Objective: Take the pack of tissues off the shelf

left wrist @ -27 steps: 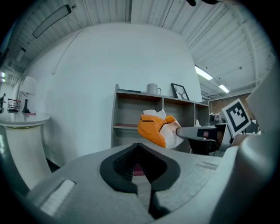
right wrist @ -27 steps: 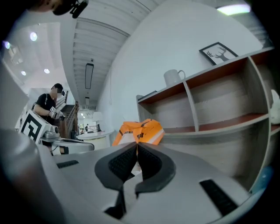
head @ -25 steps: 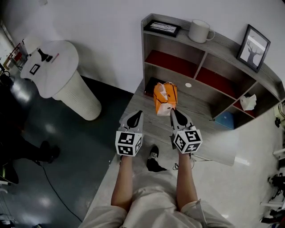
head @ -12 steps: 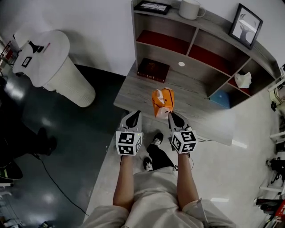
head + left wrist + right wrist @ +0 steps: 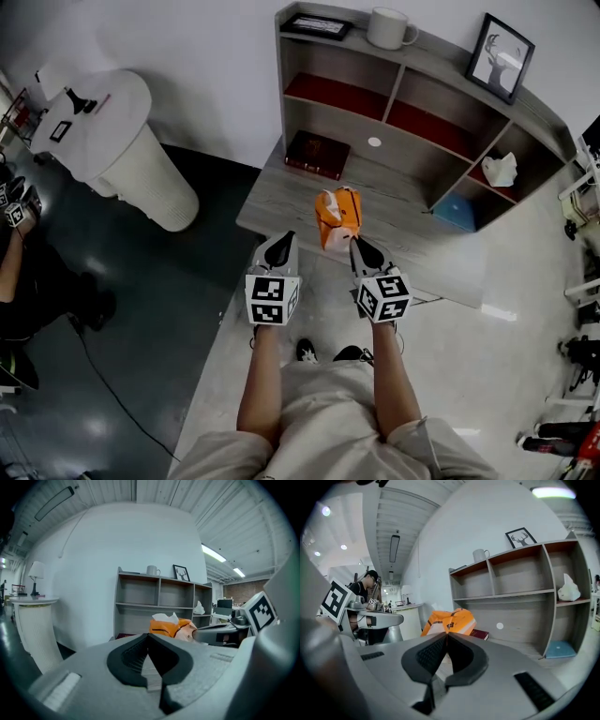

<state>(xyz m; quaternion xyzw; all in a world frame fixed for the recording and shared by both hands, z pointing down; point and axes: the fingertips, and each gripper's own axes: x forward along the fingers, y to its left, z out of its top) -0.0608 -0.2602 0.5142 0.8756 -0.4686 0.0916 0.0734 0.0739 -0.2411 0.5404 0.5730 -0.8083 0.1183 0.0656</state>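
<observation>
- pack of tissues (image 5: 337,216): orange, with a white tissue poking out of the top. it is tilted and hangs out in front of the shelf (image 5: 441,52), clear of every compartment, above the front part of the counter (image 5: 281,202) at the shelf's foot.
- right tongs (image 5: 359,245): pressed together on what looks like a thin edge of the pack's wrapper, on the side away from the shelf. the pack hangs from that small pinch.
- left tongs (image 5: 285,240): pressed together on nothing, as far out from the shelf as the right ones and not touching the pack.
- risk: the hold is small and off-centre. a quick pull or turn away from the shelf could swing the pack and slide the wrapper out.
- risk: if dropped, it would land on the counter or go past its front edge to the floor (image 5: 506,375).
- risk: the loose tissue could pull free.
</observation>
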